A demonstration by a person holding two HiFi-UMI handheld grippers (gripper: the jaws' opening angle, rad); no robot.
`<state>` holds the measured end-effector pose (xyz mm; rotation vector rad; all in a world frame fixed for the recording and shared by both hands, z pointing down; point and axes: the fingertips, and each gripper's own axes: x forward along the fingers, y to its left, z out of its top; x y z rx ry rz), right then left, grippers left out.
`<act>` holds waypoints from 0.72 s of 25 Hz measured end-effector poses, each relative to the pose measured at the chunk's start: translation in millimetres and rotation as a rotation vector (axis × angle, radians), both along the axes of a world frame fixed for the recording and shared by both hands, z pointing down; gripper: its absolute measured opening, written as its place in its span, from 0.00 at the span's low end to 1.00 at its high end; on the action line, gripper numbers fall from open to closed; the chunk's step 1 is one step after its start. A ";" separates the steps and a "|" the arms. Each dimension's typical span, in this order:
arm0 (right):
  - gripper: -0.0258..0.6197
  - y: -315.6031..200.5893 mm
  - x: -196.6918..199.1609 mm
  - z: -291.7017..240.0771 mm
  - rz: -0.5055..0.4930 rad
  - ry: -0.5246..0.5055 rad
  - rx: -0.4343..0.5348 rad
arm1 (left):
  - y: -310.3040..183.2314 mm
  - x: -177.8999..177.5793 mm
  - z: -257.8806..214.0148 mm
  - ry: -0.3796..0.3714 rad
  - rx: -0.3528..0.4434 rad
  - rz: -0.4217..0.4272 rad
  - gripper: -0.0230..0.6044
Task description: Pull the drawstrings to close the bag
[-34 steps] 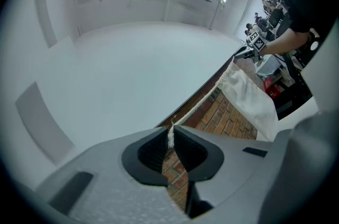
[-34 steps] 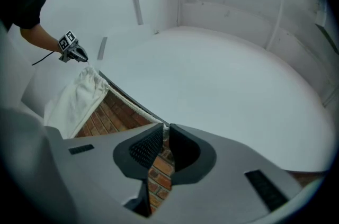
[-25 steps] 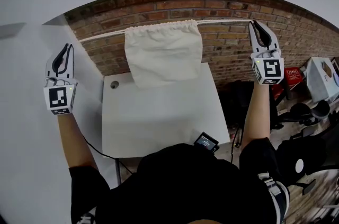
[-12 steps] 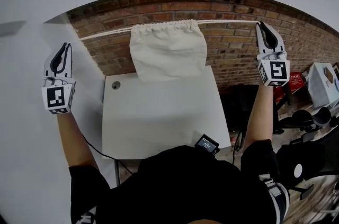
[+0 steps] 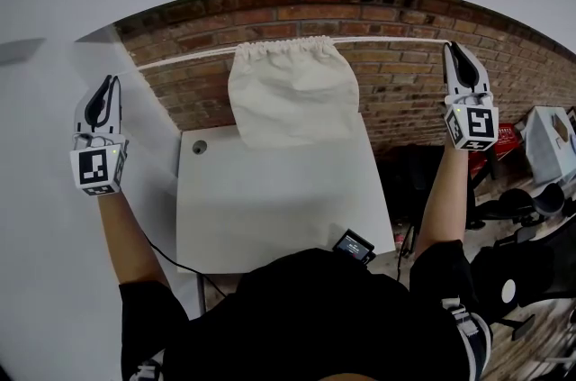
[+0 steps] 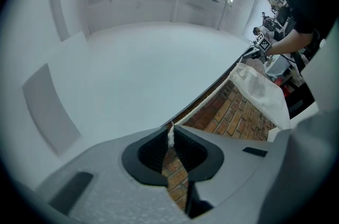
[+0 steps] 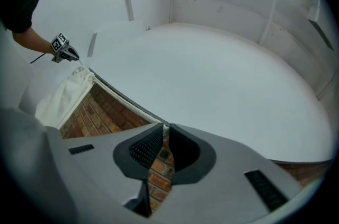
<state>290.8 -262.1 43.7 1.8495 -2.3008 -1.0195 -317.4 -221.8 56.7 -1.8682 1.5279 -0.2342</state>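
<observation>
A cream cloth bag (image 5: pixel 292 95) hangs in front of the brick wall above the table's far edge, its gathered mouth strung on a white drawstring (image 5: pixel 184 57) stretched taut to both sides. My left gripper (image 5: pixel 114 82) is raised at the left and shut on the left cord end (image 6: pixel 170 135). At the right, my right gripper (image 5: pixel 453 47) is shut on the other cord end (image 7: pixel 165 130). The bag (image 6: pixel 260 91) shows far off in the left gripper view, and the bag (image 7: pixel 64 97) also in the right gripper view.
A white table (image 5: pixel 270 199) stands below the bag, with a round cable hole (image 5: pixel 199 147) at its far left and a small black device (image 5: pixel 352 244) at its near edge. The brick wall (image 5: pixel 405 91) is behind. Chairs and boxes (image 5: pixel 540 154) crowd the floor at the right.
The bag's mouth has bunched a little narrower on the cord. Both grippers have kept their hold, and the right one now sits further right in the head view.
</observation>
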 end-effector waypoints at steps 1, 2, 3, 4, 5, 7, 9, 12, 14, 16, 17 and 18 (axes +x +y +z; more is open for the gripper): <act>0.10 0.4 1.8 0.2 0.005 -0.002 0.000 | 0.0 -1.1 -0.2 0.005 0.002 0.000 0.11; 0.10 0.7 3.8 0.7 0.008 -0.005 -0.002 | 0.0 -1.9 -0.2 0.008 0.003 -0.001 0.11; 0.10 0.7 5.8 1.3 0.010 -0.007 -0.004 | -0.1 -2.3 -0.1 0.008 0.002 0.000 0.11; 0.10 0.6 7.7 2.0 0.013 -0.008 -0.005 | -0.4 -2.5 0.0 0.008 0.001 0.001 0.11; 0.10 0.4 9.3 2.7 0.015 -0.009 -0.007 | -0.9 -2.7 0.1 0.008 0.001 0.002 0.11; 0.10 0.5 11.9 3.7 0.018 -0.013 -0.009 | -1.7 -3.1 0.1 0.009 0.000 0.002 0.11; 0.10 0.7 14.5 4.3 0.020 -0.022 -0.010 | -1.6 -3.3 -0.4 0.010 0.003 0.004 0.11; 0.10 -0.7 20.1 5.9 0.022 -0.036 -0.017 | -2.5 -1.6 -1.3 0.016 0.005 0.011 0.11; 0.10 -1.9 24.2 7.7 0.027 -0.043 -0.022 | -3.3 -0.8 -1.7 0.017 0.006 0.014 0.11; 0.10 -1.9 27.3 9.0 0.031 -0.050 -0.024 | -3.6 -1.8 -2.1 0.018 0.008 0.016 0.11; 0.10 -1.6 28.3 9.4 0.032 -0.051 -0.025 | -3.8 -2.7 -2.1 0.020 0.009 0.016 0.11; 0.10 -1.4 29.3 9.8 0.032 -0.051 -0.026 | -4.1 -3.4 -1.9 0.022 0.008 0.016 0.11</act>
